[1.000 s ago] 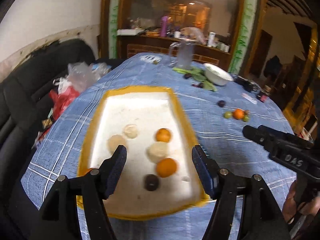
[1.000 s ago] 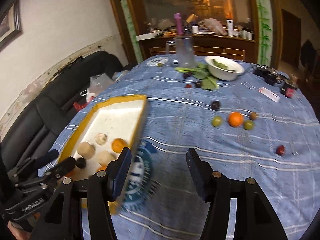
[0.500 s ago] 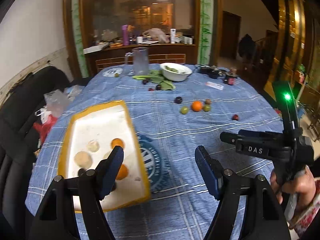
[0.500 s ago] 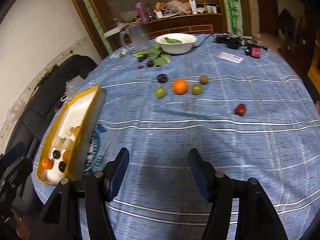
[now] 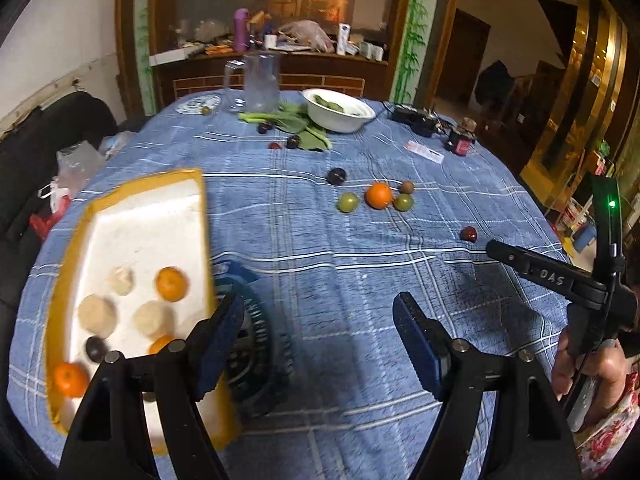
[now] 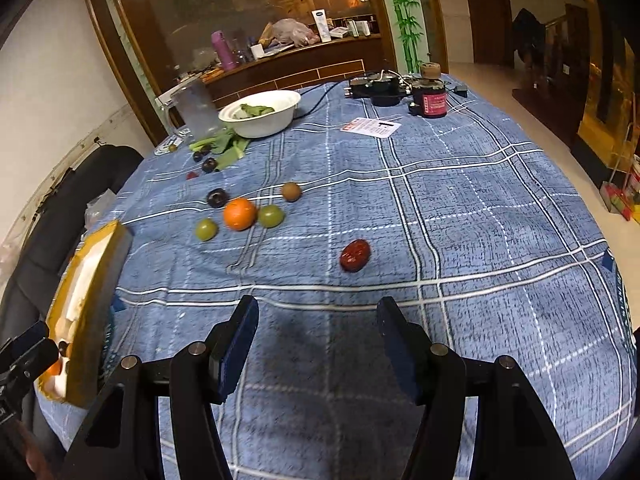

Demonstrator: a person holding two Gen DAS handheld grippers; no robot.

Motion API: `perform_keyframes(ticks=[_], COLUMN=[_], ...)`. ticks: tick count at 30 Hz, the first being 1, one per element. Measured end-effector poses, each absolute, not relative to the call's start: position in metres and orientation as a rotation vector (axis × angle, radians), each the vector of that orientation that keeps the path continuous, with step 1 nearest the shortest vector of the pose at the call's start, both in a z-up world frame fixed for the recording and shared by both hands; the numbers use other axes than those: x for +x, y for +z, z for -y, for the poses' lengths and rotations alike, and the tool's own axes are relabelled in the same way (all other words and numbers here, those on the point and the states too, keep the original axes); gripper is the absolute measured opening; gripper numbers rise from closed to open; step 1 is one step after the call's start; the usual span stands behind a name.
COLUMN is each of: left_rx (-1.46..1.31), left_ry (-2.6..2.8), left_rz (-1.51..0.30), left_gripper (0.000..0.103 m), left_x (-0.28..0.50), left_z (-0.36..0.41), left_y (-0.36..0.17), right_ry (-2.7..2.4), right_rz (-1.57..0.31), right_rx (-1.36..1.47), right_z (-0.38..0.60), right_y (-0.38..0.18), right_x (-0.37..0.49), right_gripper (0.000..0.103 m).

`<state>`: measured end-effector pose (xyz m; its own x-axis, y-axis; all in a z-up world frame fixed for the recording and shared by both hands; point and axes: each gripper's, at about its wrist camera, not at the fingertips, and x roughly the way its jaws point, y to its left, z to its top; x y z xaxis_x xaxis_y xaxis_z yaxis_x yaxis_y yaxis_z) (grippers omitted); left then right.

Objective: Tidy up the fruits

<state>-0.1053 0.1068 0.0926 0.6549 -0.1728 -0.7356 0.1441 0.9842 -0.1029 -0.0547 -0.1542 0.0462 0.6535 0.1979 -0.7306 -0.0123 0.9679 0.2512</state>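
A yellow-rimmed white tray (image 5: pixel 140 216) at the table's left holds several fruits, among them oranges (image 5: pixel 171 283) and a dark plum (image 5: pixel 96 348); it also shows in the right wrist view (image 6: pixel 94 280). Loose on the blue checked cloth lie an orange (image 6: pixel 239 213), two green fruits (image 6: pixel 206 229), a dark plum (image 6: pixel 217 197), a brown fruit (image 6: pixel 291 191) and a red fruit (image 6: pixel 354 255). My left gripper (image 5: pixel 318 332) is open and empty beside the tray's right edge. My right gripper (image 6: pixel 318 338) is open and empty, short of the red fruit.
At the far side stand a white bowl (image 6: pixel 262 114) with greens, a clear jug (image 6: pixel 194 110), leaves with more small dark fruits (image 6: pixel 209 165), a paper card (image 6: pixel 371 126) and a dark red jar (image 6: pixel 431 100). A black sofa (image 5: pixel 24 148) borders the left.
My left gripper has swung from above the tray to the bare cloth on its right. My right gripper has moved right and forward, bringing the loose fruits and the red fruit closer.
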Motion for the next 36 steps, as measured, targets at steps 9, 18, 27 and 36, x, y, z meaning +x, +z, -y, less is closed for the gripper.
perform_keyframes(ticks=[9, 18, 27, 36], left_rx=[-0.063, -0.009, 0.093, 0.237], left_ry=[-0.223, -0.249, -0.246, -0.238], left_rz=[-0.824, -0.824, -0.856, -0.792], left_gripper=[0.076, 0.069, 0.061, 0.049], left_x=[-0.045, 0.031, 0.076, 0.079], left_z=[-0.071, -0.029, -0.003, 0.02], left_y=[0.085, 0.062, 0.025, 0.016], right_ry=[0.058, 0.039, 0.057, 0.07], right_rz=[-0.877, -0.879, -0.867, -0.869], right_rx=[0.21, 0.262, 0.258, 0.173], right_z=[0.159, 0.171, 0.17, 0.154], right_y=[0.025, 0.011, 0.005, 0.004], right_x=[-0.009, 0.018, 0.021, 0.02], right_gripper=[0.065, 0.06, 0.049, 0.027])
